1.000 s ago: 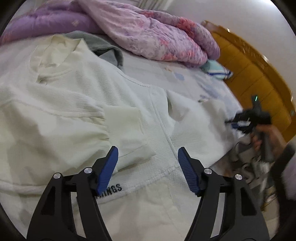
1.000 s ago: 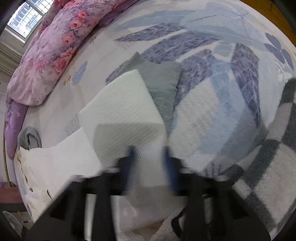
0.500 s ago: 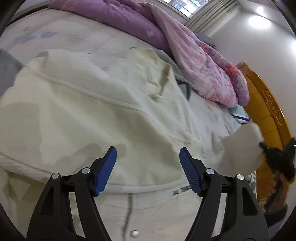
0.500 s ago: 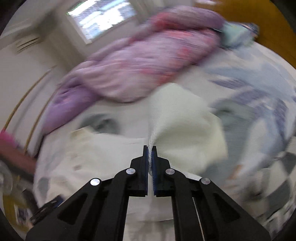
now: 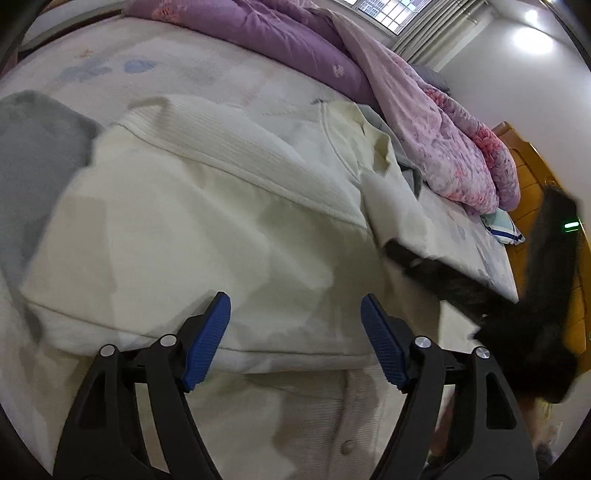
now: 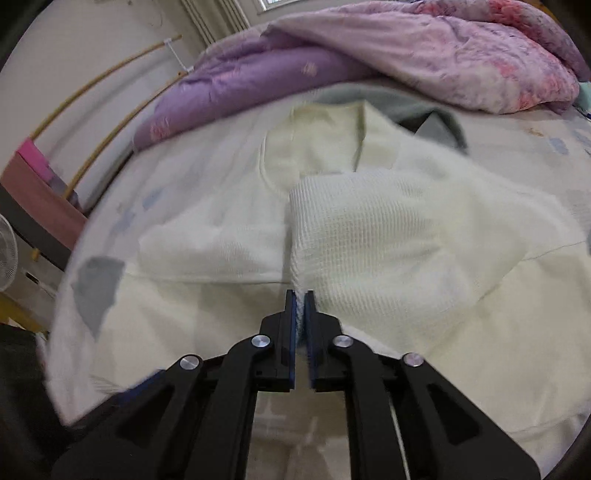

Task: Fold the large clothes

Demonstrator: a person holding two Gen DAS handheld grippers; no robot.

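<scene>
Cream knit garment (image 5: 207,221) lies spread on the bed (image 5: 155,70), one sleeve (image 6: 373,251) pinched in the right gripper (image 6: 300,295) fingers and carried across its body, left gripper (image 5: 295,321) fingers open and empty, so folding looks barely begun.

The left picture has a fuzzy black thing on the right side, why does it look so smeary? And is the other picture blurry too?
Left wrist view: the right gripper is smeared by motion blur, while the open left gripper looks sharp; a ceiling lamp glares white. Right wrist view: the sleeve pinched in the jaws shows crisp weave, but the collar and edges are soft, and the fisheye bends the bed round.
</scene>
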